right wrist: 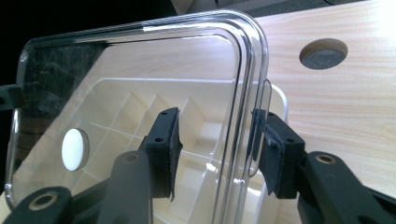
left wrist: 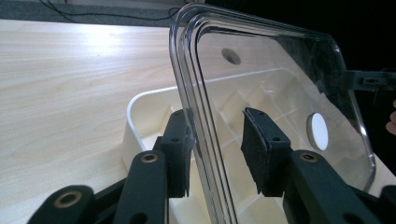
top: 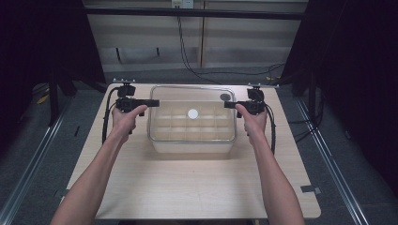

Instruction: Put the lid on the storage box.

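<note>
A clear lid (top: pixel 192 112) is seen above a cream divided box (top: pixel 192 140) at the table's (top: pixel 197 187) centre. Its nine-o'clock edge sits between the left gripper's (left wrist: pixel 217 154) spread jaws; one pad (left wrist: pixel 180 154) touches the rim. The right gripper (right wrist: pixel 217 149), at three o'clock, is likewise parted around the opposite edge. Both forearms are extended forward, hands level.

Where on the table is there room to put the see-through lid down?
The wide bare table in front of the white tray, between the forearms, is free. The middle is crowded: clear lid over tray, tongs either side.
</note>
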Tool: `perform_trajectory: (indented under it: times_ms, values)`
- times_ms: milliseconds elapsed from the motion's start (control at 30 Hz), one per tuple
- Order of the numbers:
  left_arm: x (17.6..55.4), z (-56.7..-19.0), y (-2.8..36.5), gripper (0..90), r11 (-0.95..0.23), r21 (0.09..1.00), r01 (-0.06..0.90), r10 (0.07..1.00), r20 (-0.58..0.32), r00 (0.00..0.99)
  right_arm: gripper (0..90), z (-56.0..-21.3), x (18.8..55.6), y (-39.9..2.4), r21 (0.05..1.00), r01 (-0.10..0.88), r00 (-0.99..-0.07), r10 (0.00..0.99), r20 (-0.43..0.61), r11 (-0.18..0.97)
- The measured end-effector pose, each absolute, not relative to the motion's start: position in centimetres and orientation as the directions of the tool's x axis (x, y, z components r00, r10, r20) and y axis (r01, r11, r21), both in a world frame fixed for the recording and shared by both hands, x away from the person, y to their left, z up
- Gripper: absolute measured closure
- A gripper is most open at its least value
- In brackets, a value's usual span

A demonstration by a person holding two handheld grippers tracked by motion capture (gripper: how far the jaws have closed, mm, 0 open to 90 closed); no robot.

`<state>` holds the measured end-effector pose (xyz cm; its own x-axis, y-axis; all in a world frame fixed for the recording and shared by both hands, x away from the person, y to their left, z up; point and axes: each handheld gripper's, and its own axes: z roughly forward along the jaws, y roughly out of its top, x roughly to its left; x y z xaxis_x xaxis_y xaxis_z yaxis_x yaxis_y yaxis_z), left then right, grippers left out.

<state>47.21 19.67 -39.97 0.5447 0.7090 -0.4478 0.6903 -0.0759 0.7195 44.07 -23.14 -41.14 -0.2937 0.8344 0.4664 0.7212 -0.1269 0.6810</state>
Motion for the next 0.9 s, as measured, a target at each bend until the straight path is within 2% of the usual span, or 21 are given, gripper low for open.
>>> perform_trajectory:
  times_ms: [133,333,433,467,567,700,900]
  values:
    - [47.5,-40.5,19.6,61.2,-0.103,0.715,0.692,0.733,-0.416,0.539,50.9,-41.5,44.4,-22.9,0.67,0.733,-0.283,0.842,0.459,-0.118]
    - [47.8,-41.0,19.7,61.0,-0.099,0.706,0.701,0.73,-0.426,0.534,49.7,-41.9,44.8,-22.7,0.661,0.741,-0.271,0.847,0.457,-0.12]
    - [47.9,-41.3,19.6,60.6,-0.103,0.699,0.708,0.732,-0.428,0.53,47.4,-42.0,45.0,-22.5,0.659,0.744,-0.263,0.86,0.438,-0.107]
    - [48.1,-41.6,19.6,60.7,-0.096,0.692,0.716,0.73,-0.44,0.523,44.9,-42.1,45.1,-22.1,0.66,0.747,-0.258,0.884,0.39,-0.073]
    - [48.2,-42.0,19.6,60.6,-0.084,0.683,0.726,0.733,-0.451,0.51,44.5,-42.0,45.2,-21.9,0.657,0.751,-0.252,0.895,0.368,-0.059]
    - [48.3,-42.5,19.6,60.3,-0.108,0.676,0.729,0.755,-0.422,0.503,44.3,-42.5,45.4,-21.8,0.65,0.758,-0.244,0.9,0.362,-0.055]
    - [48.6,-43.0,19.8,60.5,-0.106,0.66,0.743,0.752,-0.435,0.494,44.0,-43.1,45.6,-21.5,0.641,0.766,-0.224,0.912,0.343,-0.053]
